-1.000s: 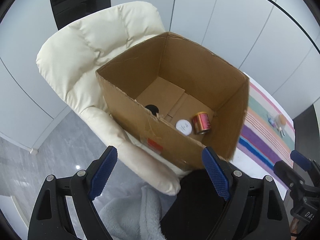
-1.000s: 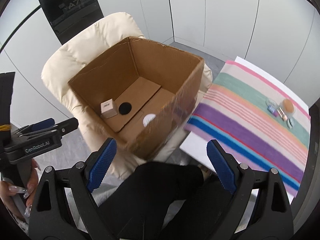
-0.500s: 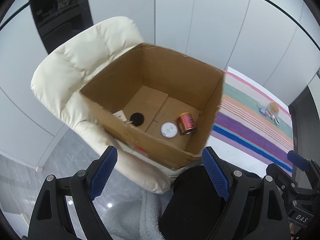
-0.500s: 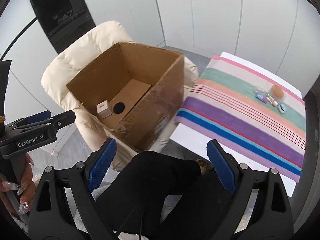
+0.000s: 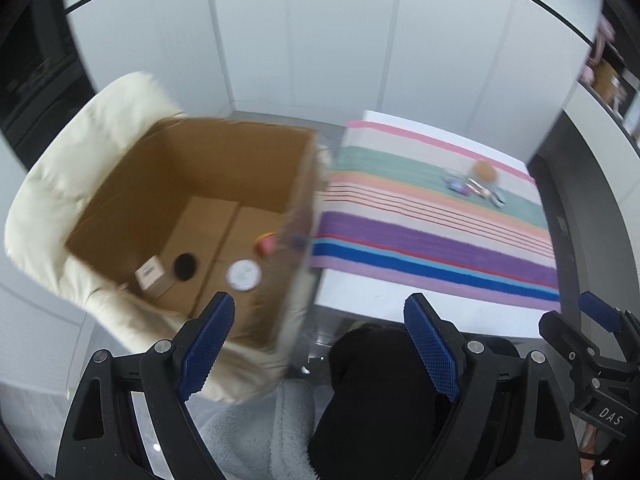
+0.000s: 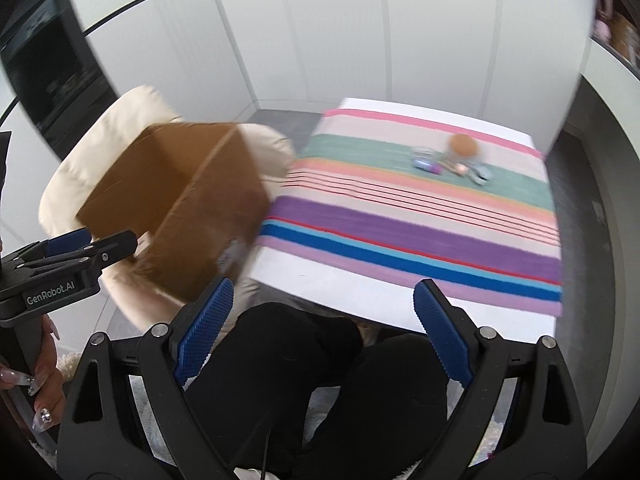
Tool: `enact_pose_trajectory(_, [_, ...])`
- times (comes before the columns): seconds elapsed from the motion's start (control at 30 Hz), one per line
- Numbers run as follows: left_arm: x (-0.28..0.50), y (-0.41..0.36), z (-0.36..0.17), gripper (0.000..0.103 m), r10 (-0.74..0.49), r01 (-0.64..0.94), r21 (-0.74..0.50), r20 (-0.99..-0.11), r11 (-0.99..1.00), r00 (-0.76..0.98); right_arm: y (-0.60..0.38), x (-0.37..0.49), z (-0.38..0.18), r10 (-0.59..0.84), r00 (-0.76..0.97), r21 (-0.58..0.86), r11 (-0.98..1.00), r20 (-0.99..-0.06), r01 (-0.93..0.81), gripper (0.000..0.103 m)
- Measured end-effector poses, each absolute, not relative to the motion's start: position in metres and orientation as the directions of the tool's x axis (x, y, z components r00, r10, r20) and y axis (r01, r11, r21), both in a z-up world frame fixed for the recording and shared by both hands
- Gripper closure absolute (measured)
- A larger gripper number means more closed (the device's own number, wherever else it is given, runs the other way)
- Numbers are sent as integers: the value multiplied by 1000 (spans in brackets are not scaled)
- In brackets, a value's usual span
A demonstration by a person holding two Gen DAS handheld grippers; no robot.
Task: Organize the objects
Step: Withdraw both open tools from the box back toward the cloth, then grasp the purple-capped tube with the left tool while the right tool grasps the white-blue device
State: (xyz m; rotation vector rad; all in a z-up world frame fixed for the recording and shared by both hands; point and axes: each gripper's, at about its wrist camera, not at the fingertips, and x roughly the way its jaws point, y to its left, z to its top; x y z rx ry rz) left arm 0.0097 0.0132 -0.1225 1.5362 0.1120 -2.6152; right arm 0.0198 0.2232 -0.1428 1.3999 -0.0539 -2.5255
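Note:
An open cardboard box (image 5: pixel 224 184) sits on a cream armchair (image 5: pixel 60 184). Inside lie a small white box (image 5: pixel 149 277), a white round lid (image 5: pixel 243 275), a black disc (image 5: pixel 185 266) and a red can (image 5: pixel 265 242), half hidden by the box wall. A cluster of small items (image 5: pixel 476 184) lies on the striped cloth (image 5: pixel 432 236), far side; it also shows in the right wrist view (image 6: pixel 452 160). My left gripper (image 5: pixel 320 340) is open and empty, well back from the box. My right gripper (image 6: pixel 324 320) is open and empty, short of the table. The frames are motion-blurred.
The striped cloth covers a white table (image 6: pixel 360 300). The person's black-clad legs (image 6: pixel 320 380) are below both grippers. The box (image 6: pixel 180 208) and armchair (image 6: pixel 80 168) stand left of the table. White wall panels are behind.
Both views have swung right, from the box toward the striped table. The box has slid to the left in both views. Both grippers stay open and empty.

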Motion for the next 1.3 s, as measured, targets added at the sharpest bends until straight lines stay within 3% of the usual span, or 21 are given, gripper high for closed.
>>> enact_pose_trajectory(0.6, [-31,140,-146,15,98,-117,-51,-892,-992,-441,373,32,-153,-27,-504,106,-986,-863,-128,10])
enact_pose_trajectory(1.0, [-80,159,-191,15,107,-166,-46,-918,-985,-383,389,-17,-182,-45,-496,117,-987,-867,-114,10])
enact_pose_trajectory(1.3, [-164,190,-241,15,113,-235,-25,-922,-972,-370,396,-107,-222,9,-505,17,-999,-863,-46,10])
